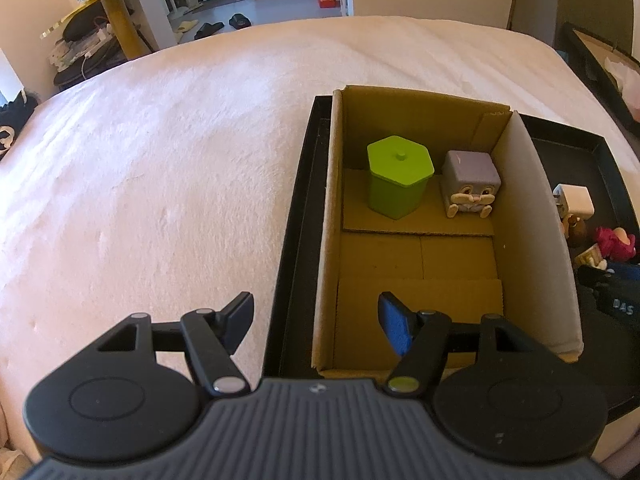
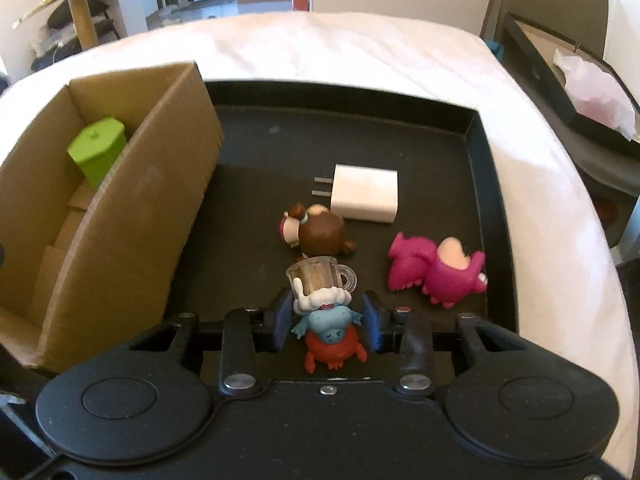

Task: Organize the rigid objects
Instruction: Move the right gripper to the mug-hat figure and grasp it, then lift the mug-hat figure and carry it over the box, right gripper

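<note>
A black tray (image 2: 486, 184) sat on a bed (image 1: 160, 152) with a pale pink fuzzy cover, doorway and slippers (image 1: 224, 26) beyond. Left gripper (image 1: 316, 322) hung released over the box (image 1: 330, 240); right gripper (image 2: 326, 322) fingers were clenched on a blue figurine (image 2: 328, 318) over the tray.

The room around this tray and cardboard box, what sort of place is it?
Probably a home, likely a bedroom: the black tray and cardboard box sit on a soft white-covered bed, with slippers on the floor beyond and a round side table.
</note>
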`<move>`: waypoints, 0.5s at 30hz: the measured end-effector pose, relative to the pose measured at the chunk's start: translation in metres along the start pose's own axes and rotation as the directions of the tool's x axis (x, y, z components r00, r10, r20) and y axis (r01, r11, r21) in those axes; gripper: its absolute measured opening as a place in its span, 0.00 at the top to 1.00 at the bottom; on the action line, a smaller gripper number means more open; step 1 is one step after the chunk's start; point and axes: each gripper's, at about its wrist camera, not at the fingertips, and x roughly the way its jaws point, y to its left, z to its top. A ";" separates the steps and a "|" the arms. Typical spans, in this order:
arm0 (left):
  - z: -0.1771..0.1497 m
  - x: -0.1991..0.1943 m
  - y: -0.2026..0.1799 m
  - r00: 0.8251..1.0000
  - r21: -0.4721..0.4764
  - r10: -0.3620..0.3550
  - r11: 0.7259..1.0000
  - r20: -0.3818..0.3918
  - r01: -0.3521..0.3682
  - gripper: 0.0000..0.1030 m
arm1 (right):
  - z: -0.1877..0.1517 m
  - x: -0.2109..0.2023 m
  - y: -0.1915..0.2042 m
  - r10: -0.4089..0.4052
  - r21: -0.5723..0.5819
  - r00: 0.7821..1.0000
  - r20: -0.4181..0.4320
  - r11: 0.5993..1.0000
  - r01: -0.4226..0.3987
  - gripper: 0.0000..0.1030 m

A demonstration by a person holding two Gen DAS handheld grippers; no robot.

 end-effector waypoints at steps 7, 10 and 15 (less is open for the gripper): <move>-0.002 -0.003 0.001 1.000 -0.003 -0.006 1.000 0.009 0.006 0.35 | 0.006 -0.024 -0.001 0.054 0.000 0.998 0.045 0.999 -0.055 0.64; -0.003 -0.005 0.003 1.000 -0.009 -0.012 1.000 0.017 0.012 0.35 | 0.011 -0.031 -0.001 0.084 -0.003 0.995 0.059 0.996 -0.084 0.64; -0.004 -0.009 0.004 0.999 -0.018 -0.024 1.000 0.034 0.024 0.35 | 0.018 -0.042 -0.001 0.090 -0.007 0.991 0.100 0.996 -0.090 0.64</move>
